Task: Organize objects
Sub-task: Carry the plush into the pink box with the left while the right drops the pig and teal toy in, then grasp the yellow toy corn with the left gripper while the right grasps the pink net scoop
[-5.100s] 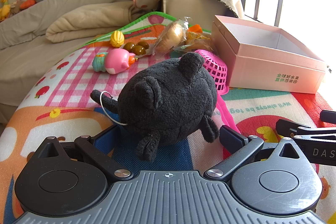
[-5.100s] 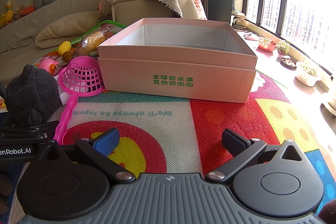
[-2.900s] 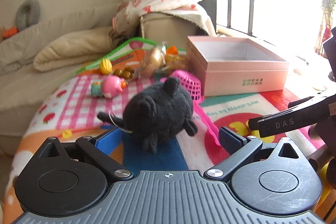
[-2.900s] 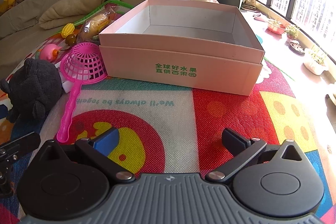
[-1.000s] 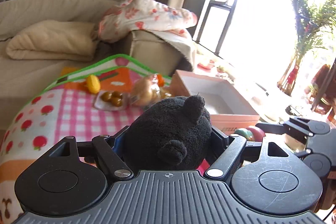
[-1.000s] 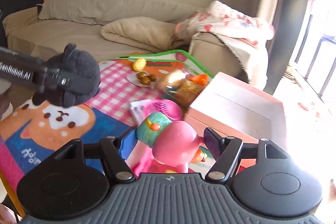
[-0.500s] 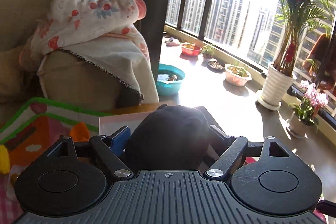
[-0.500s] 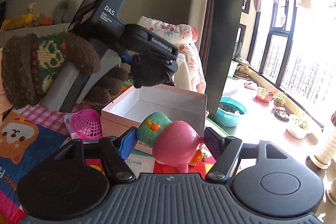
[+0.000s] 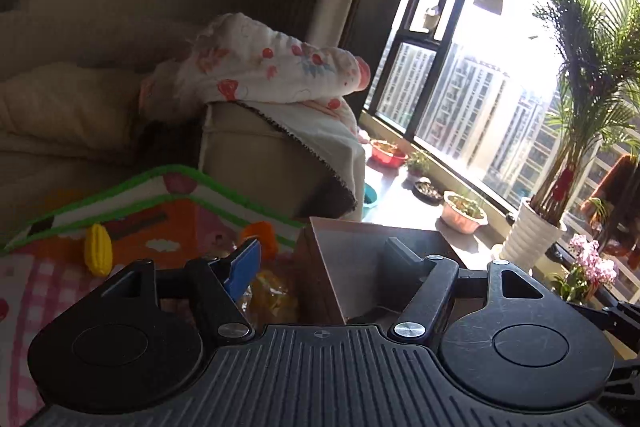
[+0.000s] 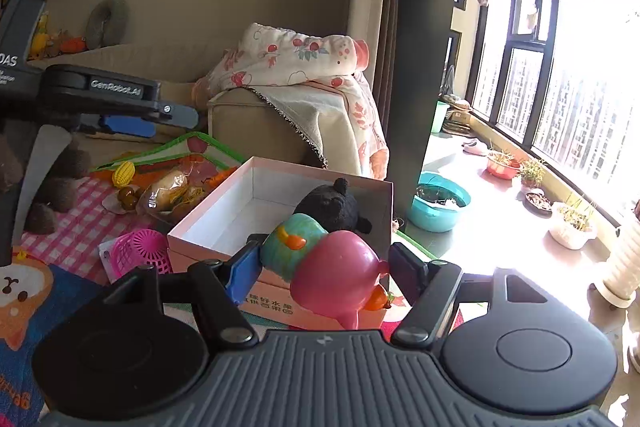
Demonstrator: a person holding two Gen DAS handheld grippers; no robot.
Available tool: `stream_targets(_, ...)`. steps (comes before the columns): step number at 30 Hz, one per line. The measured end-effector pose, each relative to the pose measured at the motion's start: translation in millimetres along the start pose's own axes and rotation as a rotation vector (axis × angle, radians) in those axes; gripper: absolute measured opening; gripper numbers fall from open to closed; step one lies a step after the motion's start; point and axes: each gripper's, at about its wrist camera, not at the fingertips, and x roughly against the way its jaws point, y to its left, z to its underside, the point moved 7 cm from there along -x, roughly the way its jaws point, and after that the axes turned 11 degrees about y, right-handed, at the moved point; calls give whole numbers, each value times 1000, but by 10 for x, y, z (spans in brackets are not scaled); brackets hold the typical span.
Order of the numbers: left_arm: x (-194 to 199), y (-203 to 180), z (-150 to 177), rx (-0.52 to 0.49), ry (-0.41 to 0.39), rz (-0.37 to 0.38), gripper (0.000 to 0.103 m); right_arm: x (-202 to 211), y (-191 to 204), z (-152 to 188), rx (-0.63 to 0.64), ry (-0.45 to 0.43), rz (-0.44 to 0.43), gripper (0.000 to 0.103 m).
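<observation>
Gripping pink pig toy [image 10: 334, 277] crosswise, right gripper [image 10: 325, 269]; snout pointing lower right.

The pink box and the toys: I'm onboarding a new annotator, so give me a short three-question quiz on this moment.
1. True or false: the black plush toy lies inside the pink box.
2. What does the right gripper hold?
A. the yellow corn toy
B. the pink pig toy
C. the pink strainer
3. Fill in: the left gripper is ____ and holds nothing.

Key: 1 true; 2 B; 3 open.
</observation>
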Motion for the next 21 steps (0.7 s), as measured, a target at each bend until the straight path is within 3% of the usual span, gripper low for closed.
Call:
stream_targets(3,161,277,234,-4,41,-47,73,-217,-5,-280,-21,-14,-6,71)
stream_targets(6,213,514,446,15,85,-92,73,-433,5,-450,-49,-5,20,97)
stream_targets(10,234,878,541,83,100,-160,73,-486,207,-324,-44,12,-11,99)
stream_targets(15,51,1253,299,122,69,-255,73,-489,481,104,61,53,11,100)
stream_targets(21,-557,1654,-144,137,71,-389,73,-336,605,439,142,68,38,101)
